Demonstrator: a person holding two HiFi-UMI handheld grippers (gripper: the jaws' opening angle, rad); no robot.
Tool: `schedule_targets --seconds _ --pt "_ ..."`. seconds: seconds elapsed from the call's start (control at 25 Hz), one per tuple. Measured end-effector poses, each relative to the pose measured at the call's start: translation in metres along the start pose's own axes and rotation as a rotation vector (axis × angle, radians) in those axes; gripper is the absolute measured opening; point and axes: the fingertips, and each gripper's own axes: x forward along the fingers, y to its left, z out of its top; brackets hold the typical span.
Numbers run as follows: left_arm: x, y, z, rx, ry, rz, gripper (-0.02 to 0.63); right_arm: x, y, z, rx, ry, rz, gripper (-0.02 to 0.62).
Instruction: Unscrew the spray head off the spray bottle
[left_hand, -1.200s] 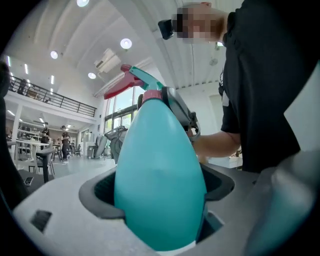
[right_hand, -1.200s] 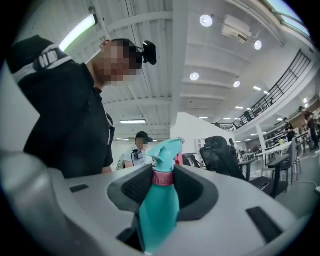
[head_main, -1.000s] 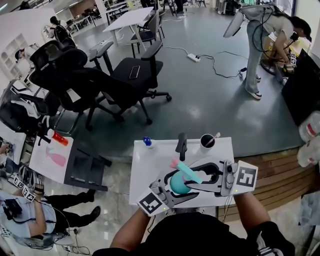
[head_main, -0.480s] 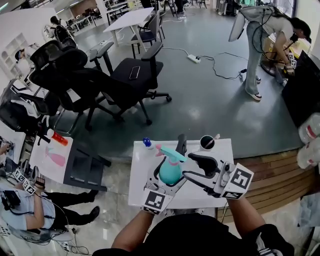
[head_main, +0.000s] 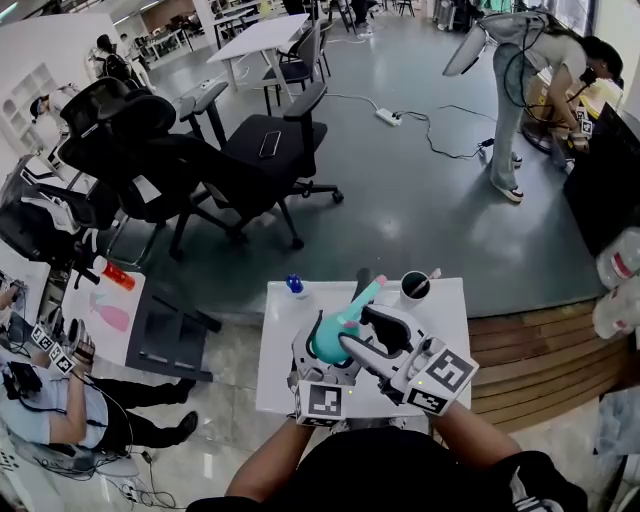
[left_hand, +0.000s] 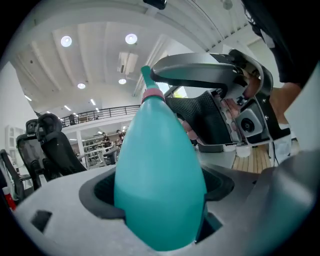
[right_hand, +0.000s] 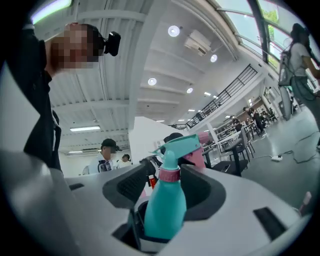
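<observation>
Left gripper (left_hand: 160, 196) clamped on teal plastic spray bottle (head_main: 327, 338), held just above white table (head_main: 446, 300). My right gripper (right_hand: 167, 186): jaws just been opening, now apart around pink collar (right_hand: 169, 174). Teal spray head (right_hand: 182, 145) still seated, so I judge unscrewing unfinished.

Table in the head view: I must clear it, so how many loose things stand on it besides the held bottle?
3: a blue-capped item at the back left, a dark upright thing mid-back, a cup at the back right. Others may be hidden.
</observation>
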Motion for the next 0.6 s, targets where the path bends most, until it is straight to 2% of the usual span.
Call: schedule_targets --seconds 0.12,0.24,0.36,0.48,0.6 --pt "-0.001 -0.003 0.002 0.002 -0.009 -0.014 0.454 0.002 -0.003 0.002 -0.005 -0.010 -0.031 0.203" --pt "-0.002 -0.006 -0.005 0.010 -0.006 -0.031 0.454 0.000 -0.005 0.004 -0.022 -0.013 -0.047 0.140" --pt "-0.003 -0.010 -0.003 0.000 -0.019 -0.058 0.454 -0.002 -0.004 0.005 -0.040 -0.009 -0.028 0.138" --pt "-0.003 -0.015 0.011 -0.032 -0.069 -0.117 0.454 -0.004 0.000 0.009 -0.058 -0.017 0.027 0.136" --pt "-0.009 -0.027 0.028 -0.114 -0.157 -0.219 0.454 -0.008 0.012 0.014 -0.085 -0.031 0.149 0.135"
